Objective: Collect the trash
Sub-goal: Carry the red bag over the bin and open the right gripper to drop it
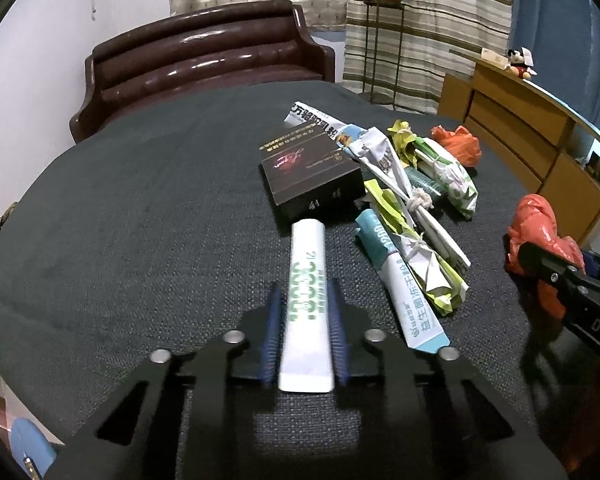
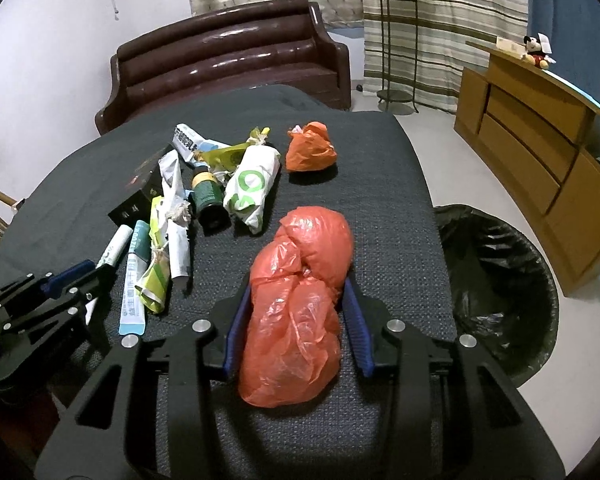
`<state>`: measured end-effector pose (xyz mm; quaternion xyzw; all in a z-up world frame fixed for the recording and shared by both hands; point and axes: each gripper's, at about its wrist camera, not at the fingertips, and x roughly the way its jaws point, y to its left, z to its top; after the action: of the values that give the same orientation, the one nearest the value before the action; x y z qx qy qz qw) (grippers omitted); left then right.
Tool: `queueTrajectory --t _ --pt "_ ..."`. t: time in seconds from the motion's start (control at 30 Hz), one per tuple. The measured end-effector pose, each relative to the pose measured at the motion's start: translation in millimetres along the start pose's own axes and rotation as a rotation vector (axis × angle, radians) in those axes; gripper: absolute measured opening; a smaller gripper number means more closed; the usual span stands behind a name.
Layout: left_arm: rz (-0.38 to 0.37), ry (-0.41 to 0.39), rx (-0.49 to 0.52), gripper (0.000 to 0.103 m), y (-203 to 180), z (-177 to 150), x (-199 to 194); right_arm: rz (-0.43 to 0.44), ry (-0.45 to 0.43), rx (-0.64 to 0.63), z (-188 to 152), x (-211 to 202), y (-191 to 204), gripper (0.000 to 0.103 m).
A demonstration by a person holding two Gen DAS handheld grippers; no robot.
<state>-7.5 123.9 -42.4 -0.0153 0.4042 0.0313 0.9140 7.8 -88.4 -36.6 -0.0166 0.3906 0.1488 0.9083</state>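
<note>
My left gripper [image 1: 305, 292] is shut on a white sachet with green print [image 1: 306, 300], low over the dark tablecloth [image 1: 140, 220]. My right gripper [image 2: 298, 284] is shut on a crumpled red plastic bag [image 2: 296, 312]; that bag also shows in the left wrist view [image 1: 540, 236]. A pile of trash lies behind: a dark box [image 1: 312, 176], a teal-and-white sachet [image 1: 404, 284], knotted paper wrappers [image 1: 416, 216], a green bottle [image 2: 208, 196], a white-green bag [image 2: 252, 188] and a second red bag [image 2: 310, 152].
A bin lined with a black bag [image 2: 496, 292] stands on the floor right of the table. A brown leather sofa [image 2: 228, 52] is behind the table, a wooden cabinet [image 2: 540, 152] at right, a plant stand [image 2: 396, 40] by the curtains.
</note>
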Motion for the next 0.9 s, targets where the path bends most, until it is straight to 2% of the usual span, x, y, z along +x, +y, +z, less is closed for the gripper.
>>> queueTrajectory --t 0.53,0.73,0.9 --pt "-0.042 -0.044 0.007 0.019 -9.9 6.9 -17.4 -0.02 -0.054 0.0 2.8 -20.1 -9.7 0.041" --pt "-0.094 -0.078 0.04 0.019 -33.8 21.7 -30.4 -0.088 -0.092 0.021 8.8 -34.1 -36.9 0.041" --pt "-0.153 -0.097 0.079 0.019 -62.9 34.8 -31.8 -0.165 -0.108 0.072 13.1 -41.0 -74.7 0.041"
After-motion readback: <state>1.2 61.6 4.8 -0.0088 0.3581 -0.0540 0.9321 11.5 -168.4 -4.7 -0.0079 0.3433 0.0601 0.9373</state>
